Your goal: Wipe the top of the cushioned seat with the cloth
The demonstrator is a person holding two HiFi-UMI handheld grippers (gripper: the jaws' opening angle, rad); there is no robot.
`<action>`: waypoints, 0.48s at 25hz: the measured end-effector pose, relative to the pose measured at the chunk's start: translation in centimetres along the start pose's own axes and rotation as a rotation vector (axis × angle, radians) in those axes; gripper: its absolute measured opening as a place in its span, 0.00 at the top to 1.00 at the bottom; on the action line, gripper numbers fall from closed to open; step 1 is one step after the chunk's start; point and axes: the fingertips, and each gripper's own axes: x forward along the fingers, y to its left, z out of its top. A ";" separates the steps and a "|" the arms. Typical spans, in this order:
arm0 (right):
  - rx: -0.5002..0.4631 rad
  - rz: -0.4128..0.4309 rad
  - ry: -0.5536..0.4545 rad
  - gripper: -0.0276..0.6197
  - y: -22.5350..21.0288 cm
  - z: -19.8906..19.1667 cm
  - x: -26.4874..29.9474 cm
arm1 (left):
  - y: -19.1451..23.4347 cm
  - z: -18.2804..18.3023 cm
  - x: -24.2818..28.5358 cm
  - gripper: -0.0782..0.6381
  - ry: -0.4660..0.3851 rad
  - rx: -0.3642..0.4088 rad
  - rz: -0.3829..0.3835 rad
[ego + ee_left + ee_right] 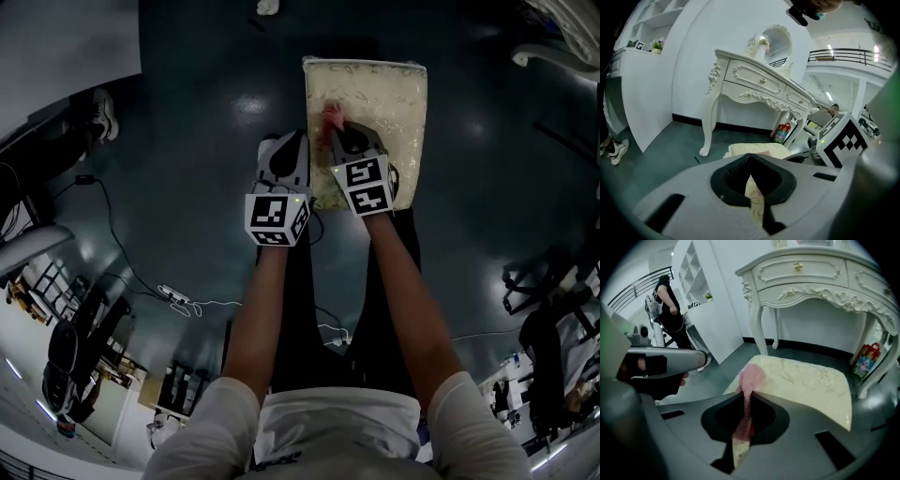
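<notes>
The cushioned seat [384, 84], cream with a faint pattern, stands on the dark floor [187, 141] straight ahead of the person, and in the right gripper view it sits in front of a white carved desk [811, 273] with curved legs. The right gripper [339, 136] is over the near left part of the seat top. Its 2 jaws are closed on the cloth [751, 378], a pink knitted piece that runs up through the slit between them and bunches just past the tips, where it lies on the seat top near the left edge. From the head view the same pink bunch shows just ahead of the right gripper, touching the cushion. The left gripper [295, 142] is just beside the right one, at the seat's near left corner, more over the floor than over the cushion. In its own view its jaws are drawn together with nothing between the tips, and only a thin sliver of cream patterned fabric shows through the narrow slit behind them. That view also catches the right gripper's marker cube [843, 140] close on the right and an oval mirror [776, 42] above the desk. A red bag [865, 359] stands on the floor by the desk's far leg. A person [668, 296] in dark clothes stands in the background near white shelves [693, 277], back turned. A white cable [178, 298] trails over the floor to the person's left.
</notes>
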 end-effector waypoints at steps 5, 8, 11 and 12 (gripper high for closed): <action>0.023 -0.073 0.000 0.92 -5.5 -2.1 -3.1 | -4.0 0.3 2.3 0.88 -0.011 0.008 -0.041; 0.026 -0.115 -0.004 0.92 -8.8 -3.4 -4.8 | -6.3 0.6 3.8 0.88 -0.024 0.018 -0.061; 0.043 -0.153 0.005 0.92 -11.2 -4.8 -6.6 | -8.4 0.6 4.3 0.88 -0.023 0.017 -0.077; 0.050 -0.164 0.010 0.92 -11.9 -5.2 -7.1 | -8.9 0.6 4.4 0.88 -0.021 0.016 -0.082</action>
